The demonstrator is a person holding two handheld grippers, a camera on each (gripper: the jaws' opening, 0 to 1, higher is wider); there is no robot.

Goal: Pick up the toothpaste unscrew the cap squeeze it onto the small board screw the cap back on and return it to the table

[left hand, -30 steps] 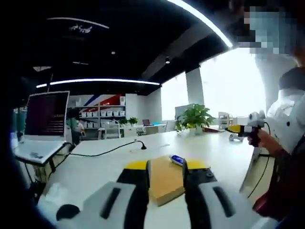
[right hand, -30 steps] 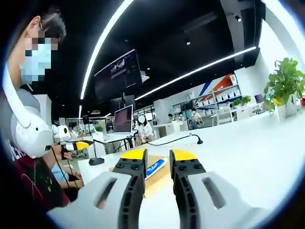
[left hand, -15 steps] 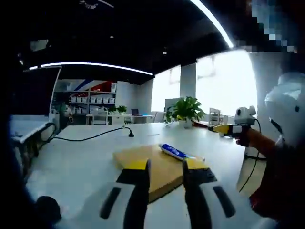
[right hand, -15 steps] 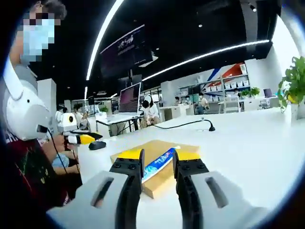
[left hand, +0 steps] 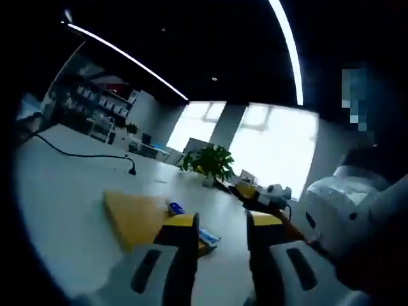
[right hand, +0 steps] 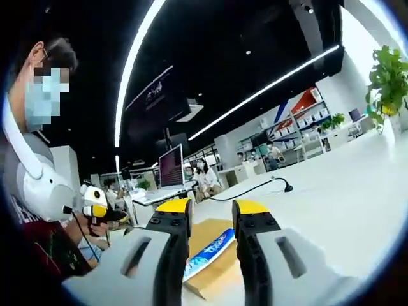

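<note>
Both my grippers, left (left hand: 220,223) and right (right hand: 213,210), hover with fingers spread and empty, lined up on the toothpaste (right hand: 208,250) lying flat on the board (right hand: 203,234) for the pick.

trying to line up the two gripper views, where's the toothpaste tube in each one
Left gripper view: the toothpaste tube lies low centre on the small board, partly behind the left gripper.
Right gripper view: the tube shows between the right gripper jaws, on the board.
Shared landmark: the potted plant.
</note>
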